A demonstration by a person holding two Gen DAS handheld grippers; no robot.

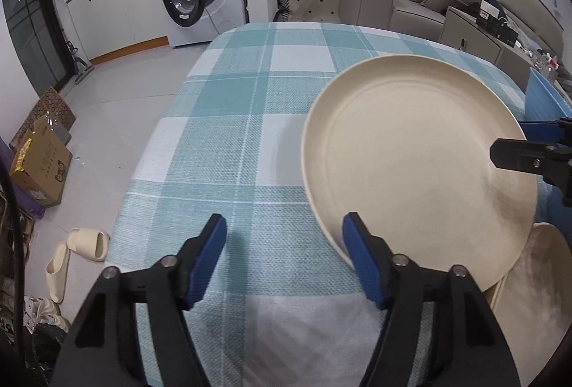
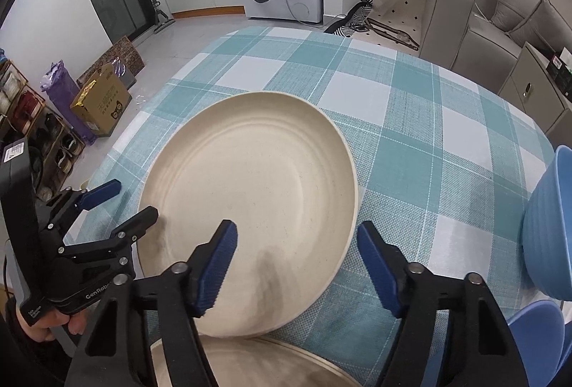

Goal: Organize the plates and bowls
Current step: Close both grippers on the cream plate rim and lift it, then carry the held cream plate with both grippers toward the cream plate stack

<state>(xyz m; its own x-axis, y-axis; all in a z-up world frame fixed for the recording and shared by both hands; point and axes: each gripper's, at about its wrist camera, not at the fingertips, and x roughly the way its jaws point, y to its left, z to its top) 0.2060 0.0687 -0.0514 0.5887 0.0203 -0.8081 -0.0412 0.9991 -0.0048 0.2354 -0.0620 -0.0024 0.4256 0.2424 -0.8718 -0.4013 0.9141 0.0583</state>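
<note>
A: Table [image 2: 411, 108], edges and free room?

B: Checked cloth covered it. Its far edge and left edge showed, floor beyond. The far half and the left strip lay bare; dishes crowded the near right part.

A: Cream plates, count?

B: Two. One large plate [image 2: 250, 179] sat mid-table. A second plate [image 2: 250, 365] lay nearer, its far rim touching or tucked under the first; which, could not be told.

A: Blue ware?

B: One bowl [image 2: 550, 226] at the right edge of the right wrist view, apart from the large plate. One more blue piece [image 2: 536, 326] sat near it, at the near right; plate or bowl, not clear.

A: Grippers?

B: Two. Left gripper [image 1: 284, 256]: jaws half-wide, gripping nothing. Its right finger [image 1: 361, 258] lay over the large plate's near-left rim, the left finger over bare cloth, so the rim stood between them, unpinched. Right gripper [image 2: 296, 265]: jaws half-wide, likewise empty. Its left finger [image 2: 218, 265] hung above the plate's inside, the right finger above cloth, the near-right rim between them.

A: Hands?

B: One hand [image 2: 53, 322] seen, at the left gripper's handle.
</note>
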